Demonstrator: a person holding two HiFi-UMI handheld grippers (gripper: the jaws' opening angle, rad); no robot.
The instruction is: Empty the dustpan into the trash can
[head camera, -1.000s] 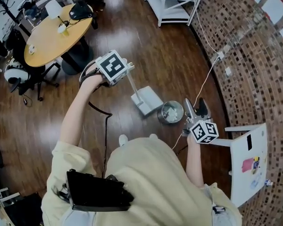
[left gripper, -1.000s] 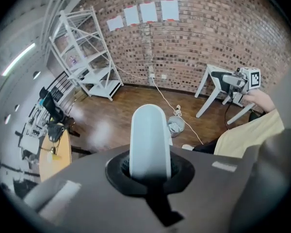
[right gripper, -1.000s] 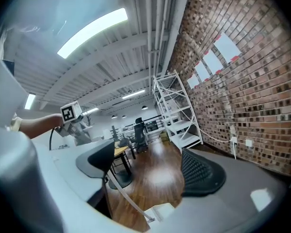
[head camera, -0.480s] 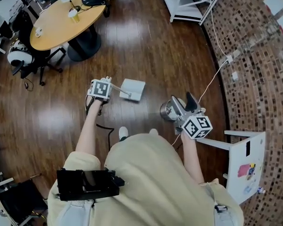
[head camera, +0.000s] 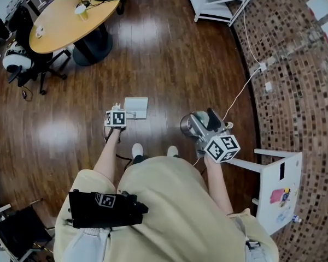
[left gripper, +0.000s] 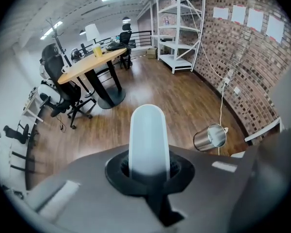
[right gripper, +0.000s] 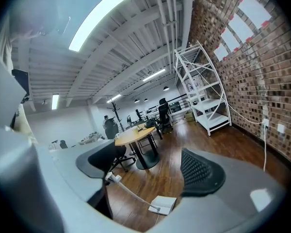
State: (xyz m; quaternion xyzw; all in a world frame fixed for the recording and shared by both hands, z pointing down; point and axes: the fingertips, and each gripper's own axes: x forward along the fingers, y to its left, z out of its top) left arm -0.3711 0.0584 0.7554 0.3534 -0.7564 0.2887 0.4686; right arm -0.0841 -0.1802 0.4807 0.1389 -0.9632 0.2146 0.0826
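Observation:
A white dustpan (head camera: 135, 107) lies flat on the wooden floor, left of a steel trash can (head camera: 190, 125). My left gripper (head camera: 119, 112) is low beside the pan and shut on its long white handle (left gripper: 147, 140), which stands up between the jaws. The trash can (left gripper: 210, 137) shows to the right in the left gripper view. My right gripper (head camera: 210, 118) hovers over the can's right side and points toward the dustpan (right gripper: 162, 204). Its black pads (right gripper: 201, 171) stand apart with only floor between them, so this gripper (right gripper: 150, 169) is open.
A round wooden table (head camera: 71, 18) with office chairs stands at the back left. A white shelf rack (head camera: 218, 1) is at the back right by the brick wall. A white side table (head camera: 279, 184) and a trailing cable (head camera: 243, 89) are close on the right.
My left gripper has dropped from beside the can to the floor on the left, taking the dustpan down flat. The right gripper has shifted a little over the can.

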